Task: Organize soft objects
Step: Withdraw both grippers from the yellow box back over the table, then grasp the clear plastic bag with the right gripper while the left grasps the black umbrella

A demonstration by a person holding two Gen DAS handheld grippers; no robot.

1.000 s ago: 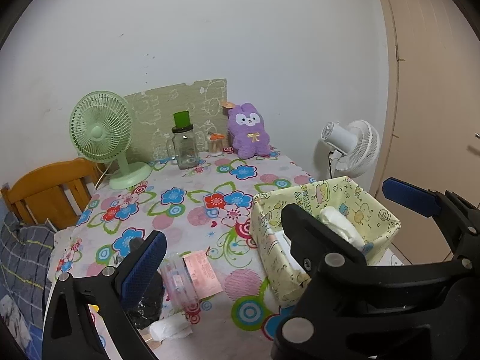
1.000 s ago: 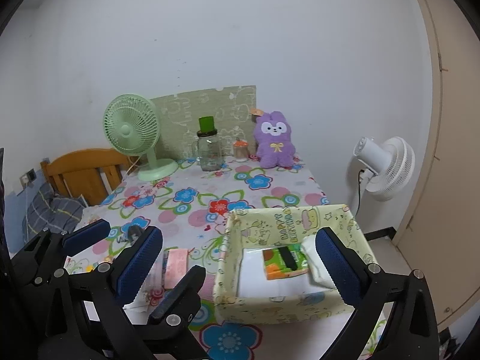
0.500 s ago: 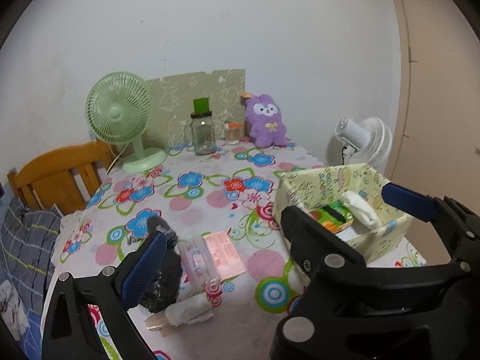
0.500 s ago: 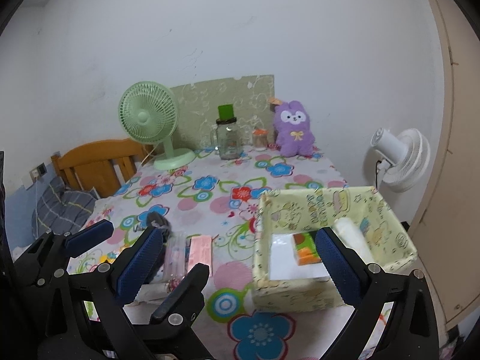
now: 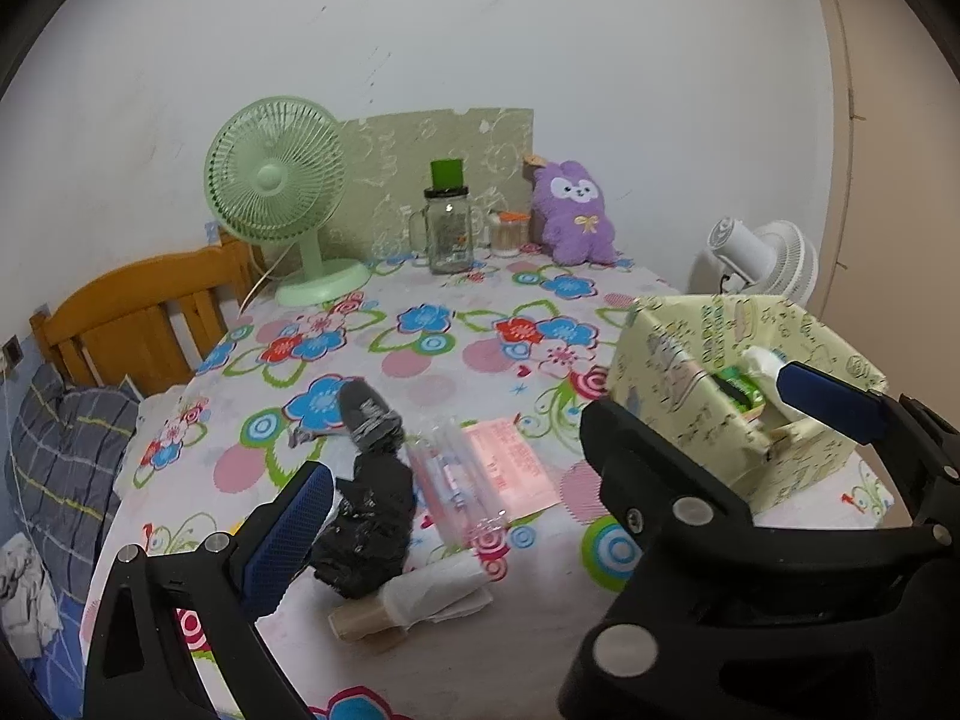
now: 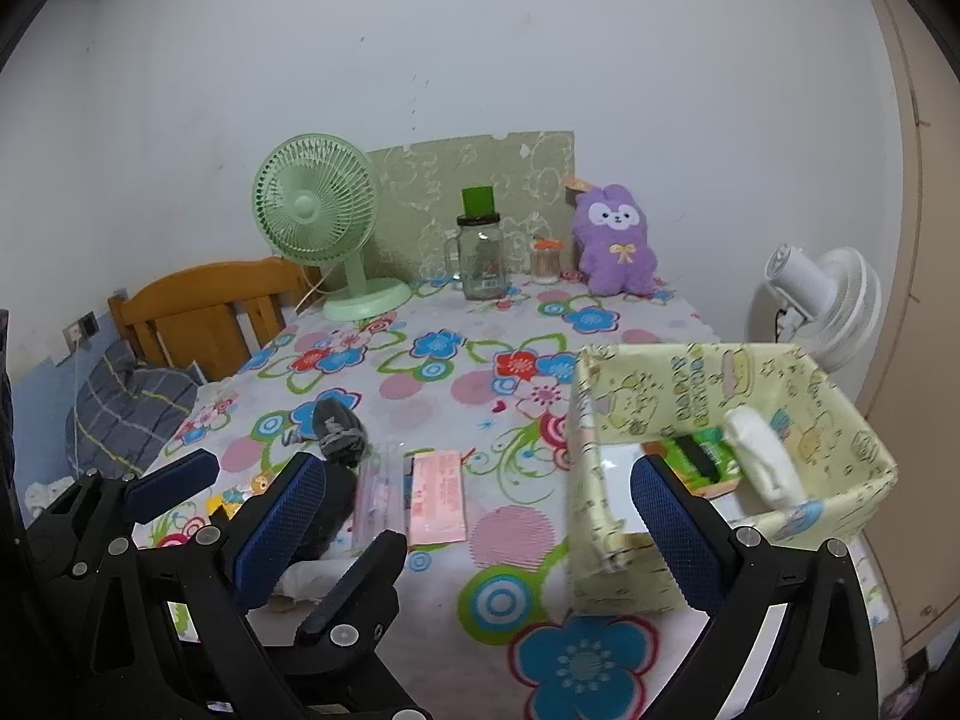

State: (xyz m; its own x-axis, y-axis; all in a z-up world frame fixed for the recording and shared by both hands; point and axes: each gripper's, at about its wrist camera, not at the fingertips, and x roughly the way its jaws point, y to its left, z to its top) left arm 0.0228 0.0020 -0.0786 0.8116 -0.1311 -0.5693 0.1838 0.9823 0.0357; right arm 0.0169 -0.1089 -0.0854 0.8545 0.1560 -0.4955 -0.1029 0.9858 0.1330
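Observation:
A yellow fabric box (image 5: 744, 384) (image 6: 720, 414) stands at the table's right edge; a white rolled cloth (image 6: 759, 459), a green packet (image 6: 702, 456) and a white item lie inside. On the flowered tablecloth lie a black and grey sock bundle (image 5: 369, 480) (image 6: 339, 432), a pink packet (image 5: 510, 468) (image 6: 438, 498), a clear pouch (image 5: 456, 489) and a white and tan roll (image 5: 408, 600). A purple plush bunny (image 5: 576, 213) (image 6: 615, 240) sits at the back. My left gripper (image 5: 558, 474) is open above the loose items. My right gripper (image 6: 480, 528) is open left of the box.
A green desk fan (image 5: 279, 198), a glass jar with a green lid (image 5: 449, 228) and a small orange-lidded jar (image 5: 507, 234) stand at the back. A white fan (image 5: 756, 261) is beyond the right edge. A wooden chair (image 5: 138, 318) and plaid bedding (image 5: 54, 462) are left.
Both grippers have pulled back and up from the table, still open. More of the near tablecloth and the loose items shows now.

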